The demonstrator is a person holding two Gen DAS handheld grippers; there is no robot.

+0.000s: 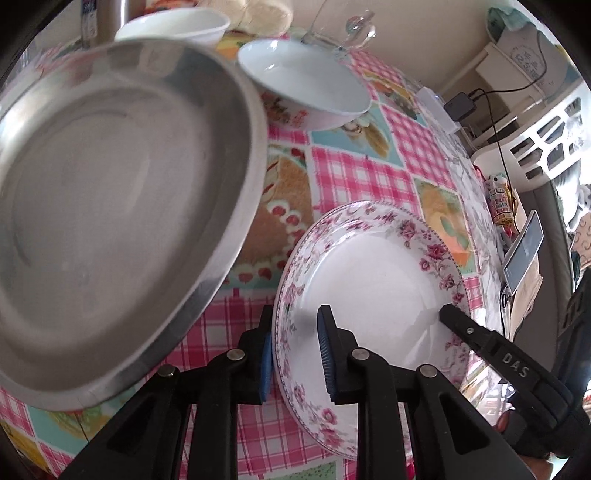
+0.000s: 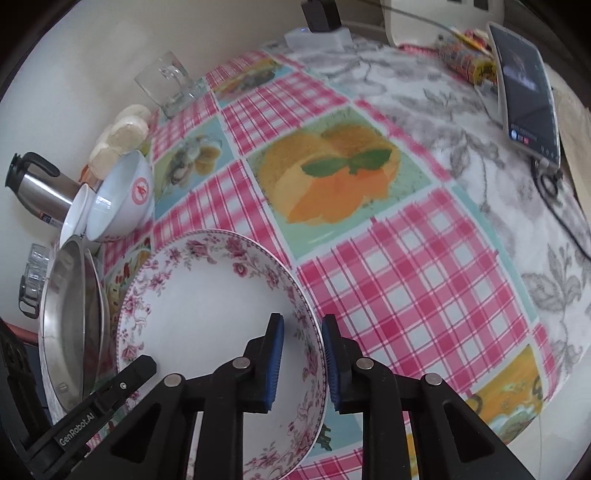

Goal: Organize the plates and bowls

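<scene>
Floral plate: we record one white plate with a pink rose border, over the checked tablecloth, spanning the gap between our two grippers.
Left gripper: we find its blue pads pinching the plate's left rim, one finger outside, one over the white well.
Right gripper: we find it clamped on the opposite rim, one pad inside, one outside; its black finger shows at the plate's far edge in the left view.
Steel pan: we list one round metal pan just left of the plate, tilted toward the camera.
White bowls: we count two behind the pan, near the wall.
Other stock: glass mug, steel flask, phone at the table's far edge.
</scene>
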